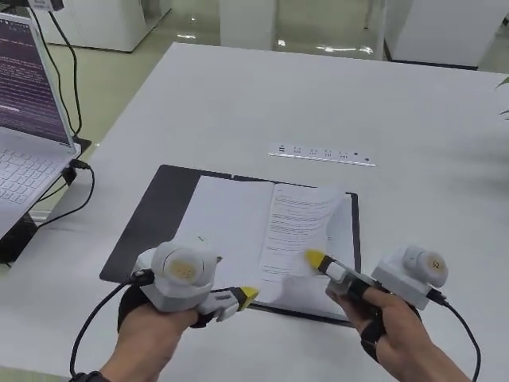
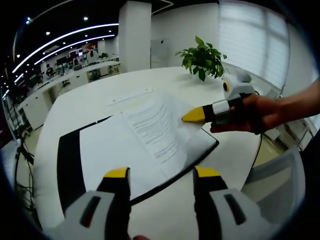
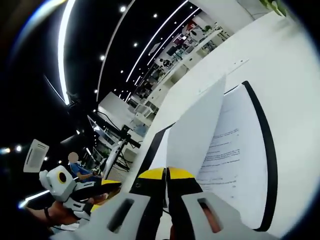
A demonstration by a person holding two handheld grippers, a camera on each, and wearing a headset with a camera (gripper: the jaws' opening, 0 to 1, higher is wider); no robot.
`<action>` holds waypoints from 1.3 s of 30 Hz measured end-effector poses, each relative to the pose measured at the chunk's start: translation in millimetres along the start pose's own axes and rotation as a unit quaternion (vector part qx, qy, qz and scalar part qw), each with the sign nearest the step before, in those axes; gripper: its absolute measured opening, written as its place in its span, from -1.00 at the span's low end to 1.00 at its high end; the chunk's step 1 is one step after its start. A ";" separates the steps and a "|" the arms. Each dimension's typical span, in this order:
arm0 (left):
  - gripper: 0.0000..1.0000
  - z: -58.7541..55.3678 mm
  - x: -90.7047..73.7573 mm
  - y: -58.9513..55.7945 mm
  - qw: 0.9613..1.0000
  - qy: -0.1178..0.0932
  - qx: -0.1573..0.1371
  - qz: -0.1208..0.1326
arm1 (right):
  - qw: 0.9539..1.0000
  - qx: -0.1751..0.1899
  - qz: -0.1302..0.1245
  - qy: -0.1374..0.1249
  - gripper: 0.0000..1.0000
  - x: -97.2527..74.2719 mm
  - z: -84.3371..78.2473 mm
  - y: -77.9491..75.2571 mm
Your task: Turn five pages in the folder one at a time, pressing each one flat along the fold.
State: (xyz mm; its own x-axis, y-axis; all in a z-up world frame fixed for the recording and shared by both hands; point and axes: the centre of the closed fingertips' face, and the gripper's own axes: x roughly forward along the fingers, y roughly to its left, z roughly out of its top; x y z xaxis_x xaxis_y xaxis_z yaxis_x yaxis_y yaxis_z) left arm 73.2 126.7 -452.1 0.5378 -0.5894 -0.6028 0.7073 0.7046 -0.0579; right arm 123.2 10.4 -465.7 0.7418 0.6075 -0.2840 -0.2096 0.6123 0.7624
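Two things can go wrong from here, I think. Nearest to you, your left gripper (image 1: 243, 299) hangs at the near edge of the folder (image 1: 159, 215) and presses nothing. If the page (image 1: 298, 223) is pulled across, the folder may slide or lift from the table (image 1: 398, 95). A little farther, your right gripper (image 1: 316, 259) has only the free edge of the page. A quick or long pull can draw the paper out of the jaws, or bend it badly, or tear it at the fold. I cannot tell if one sheet or more is pinched, so a wrong count of pages is also possible.

About the fingers: in the left gripper view your left jaws stand wide apart, and nothing is between them; the folder lies just ahead of the tips. In the right gripper view your right jaws are closed together on the page edge, and the sheet rises from them, lifted off the right half and curved toward the middle.

The folder lies open and flat on the table, just in front of both hands. Beyond it is a white power strip (image 1: 322, 155), and at the far left stands a laptop (image 1: 24, 119).
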 end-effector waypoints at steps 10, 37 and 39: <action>0.02 -2.9 -15.9 11.3 1.000 -0.008 -0.004 0.013 | 1.000 -0.001 0.009 0.006 -1.00 14.6 -7.3 17.0; 0.25 -16.6 -51.8 52.6 0.998 -0.025 -0.047 0.046 | 0.998 -0.015 0.035 0.048 -1.00 68.8 -32.8 60.1; 0.26 -17.6 -54.0 53.8 0.997 -0.027 -0.050 0.047 | 0.998 -0.015 0.037 0.052 -1.00 74.5 -35.3 63.7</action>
State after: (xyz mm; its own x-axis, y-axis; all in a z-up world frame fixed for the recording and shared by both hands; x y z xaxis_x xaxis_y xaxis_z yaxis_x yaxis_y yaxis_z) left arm 74.2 203.4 -436.7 0.6248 -0.5378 -0.5660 0.6053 0.7915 -0.0840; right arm 142.6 112.5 -458.7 0.6543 0.6992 -0.2881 -0.2812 0.5786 0.7656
